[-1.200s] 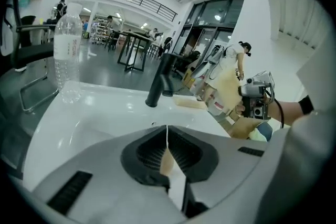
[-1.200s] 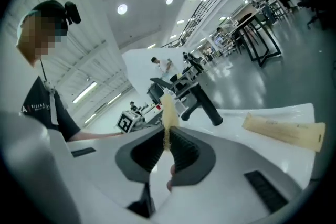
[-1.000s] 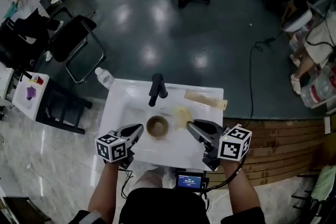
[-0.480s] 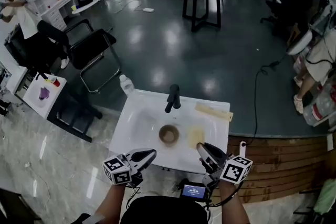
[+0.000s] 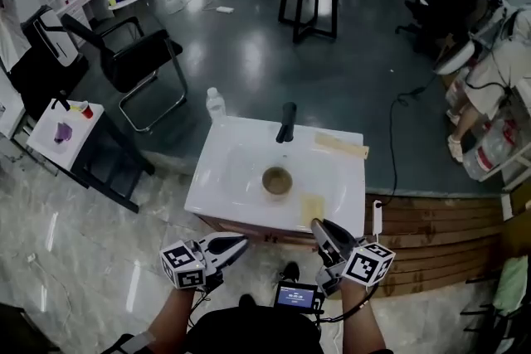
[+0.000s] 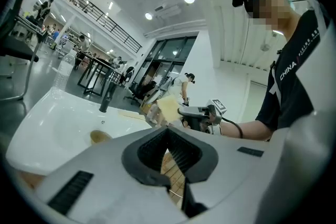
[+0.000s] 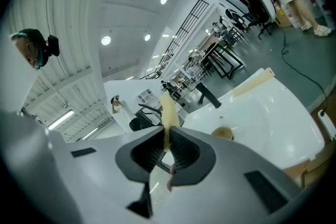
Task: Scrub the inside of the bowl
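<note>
**Right fingers pinch the sponge; left fingers closed on nothing**

The right gripper's fingers (image 7: pixel 182 149) are pressed together on a thin yellow sponge (image 7: pixel 167 113), which sticks up past their tips. The left gripper's fingers (image 6: pixel 153 149) are clenched with nothing between them; only wooden floor shows through the gap below.

In the head view both tools are held low in front of the person, short of the near edge of the white sink (image 5: pixel 217 193). The left gripper (image 5: pixel 242 241) and the right gripper (image 5: pixel 317 225) point toward the sink, well apart from each other. The sponge (image 5: pixel 312 210) overlaps the sink's front right rim in that view.

The bowl (image 5: pixel 277 180), brown and round, sits upright in the middle of the basin, apart from both grippers. Behind it a black faucet (image 5: pixel 287 122) rises from the back rim. A pale wooden strip (image 5: pixel 340 146) lies on the back right corner, and a clear bottle (image 5: pixel 215 104) stands at the back left corner.
</note>
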A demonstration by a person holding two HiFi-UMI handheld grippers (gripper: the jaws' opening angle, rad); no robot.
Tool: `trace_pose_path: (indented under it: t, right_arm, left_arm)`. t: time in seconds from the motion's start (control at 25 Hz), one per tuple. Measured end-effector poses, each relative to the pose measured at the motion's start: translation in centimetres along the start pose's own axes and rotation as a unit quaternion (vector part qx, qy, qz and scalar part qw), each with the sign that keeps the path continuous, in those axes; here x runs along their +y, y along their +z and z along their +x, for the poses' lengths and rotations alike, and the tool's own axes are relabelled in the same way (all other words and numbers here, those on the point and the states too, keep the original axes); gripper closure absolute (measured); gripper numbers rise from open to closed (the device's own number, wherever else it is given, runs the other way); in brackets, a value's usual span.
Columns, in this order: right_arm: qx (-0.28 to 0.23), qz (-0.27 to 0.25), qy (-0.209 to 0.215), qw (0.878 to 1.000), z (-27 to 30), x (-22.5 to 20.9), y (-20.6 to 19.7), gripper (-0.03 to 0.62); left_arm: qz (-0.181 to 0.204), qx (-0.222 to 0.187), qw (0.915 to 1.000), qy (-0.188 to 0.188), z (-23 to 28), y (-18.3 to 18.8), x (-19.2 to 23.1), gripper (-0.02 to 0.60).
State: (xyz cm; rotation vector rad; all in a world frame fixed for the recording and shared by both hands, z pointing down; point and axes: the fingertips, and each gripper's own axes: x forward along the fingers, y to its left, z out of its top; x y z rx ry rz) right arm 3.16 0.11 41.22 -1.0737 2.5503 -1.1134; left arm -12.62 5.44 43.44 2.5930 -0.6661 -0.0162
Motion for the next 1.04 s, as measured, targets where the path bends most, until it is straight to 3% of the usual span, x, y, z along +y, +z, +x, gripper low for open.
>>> trace_pose_path:
  t: [0.44, 1.04]
  right_arm:
    - [-0.013, 0.006, -0.028, 1.000, -1.9, 6.0, -7.5, 0.557]
    - [-0.016, -0.006, -0.032, 0.999, -3.9, 9.6, -11.7, 0.557]
  left_arm:
    - [-0.006, -0.006, 0.9999, -0.014, -6.9, -4.1, -3.7, 0.578]
    - [-0.010, -0.018, 0.9997, -0.015, -9.1, -5.7, -6.1, 0.578]
